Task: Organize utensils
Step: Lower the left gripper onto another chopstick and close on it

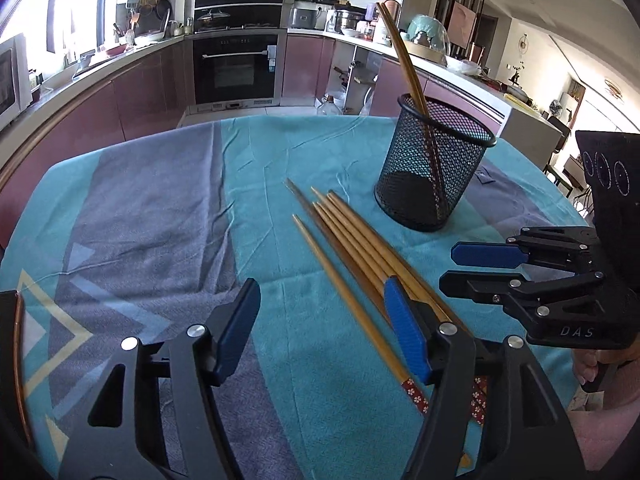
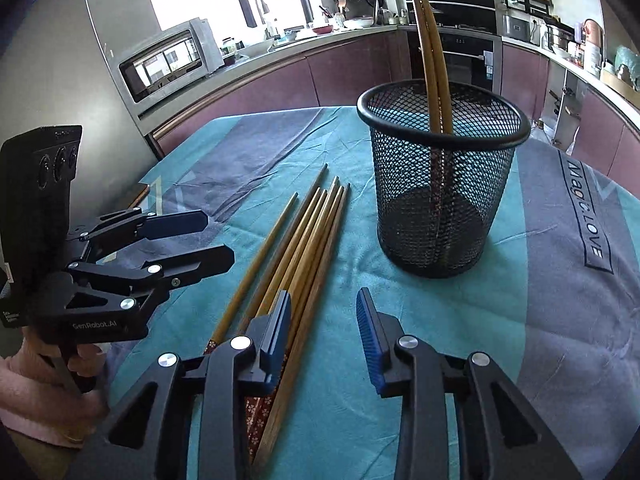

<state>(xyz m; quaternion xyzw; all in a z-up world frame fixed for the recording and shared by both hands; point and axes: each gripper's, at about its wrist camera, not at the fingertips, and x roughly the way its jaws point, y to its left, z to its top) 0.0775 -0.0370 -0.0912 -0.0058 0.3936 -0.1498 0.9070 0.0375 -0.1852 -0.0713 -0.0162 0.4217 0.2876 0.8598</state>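
Note:
Several wooden chopsticks (image 1: 352,248) lie side by side on the teal and grey cloth; they also show in the right wrist view (image 2: 308,236). A black mesh cup (image 1: 434,164) stands behind them with two chopsticks (image 1: 404,60) upright in it; the cup also shows in the right wrist view (image 2: 440,176). My left gripper (image 1: 324,328) is open and empty, low over the cloth, its right finger over the loose chopsticks' handles. My right gripper (image 2: 324,340) is open and empty, its left finger over the handles. Each gripper shows in the other's view, the right one (image 1: 472,268) and the left one (image 2: 216,236).
The table's far edge (image 1: 280,120) drops to a kitchen floor. Purple cabinets and an oven (image 1: 236,68) stand beyond. A microwave (image 2: 168,64) sits on the counter at left. The cloth carries printed lettering (image 2: 588,216) at right.

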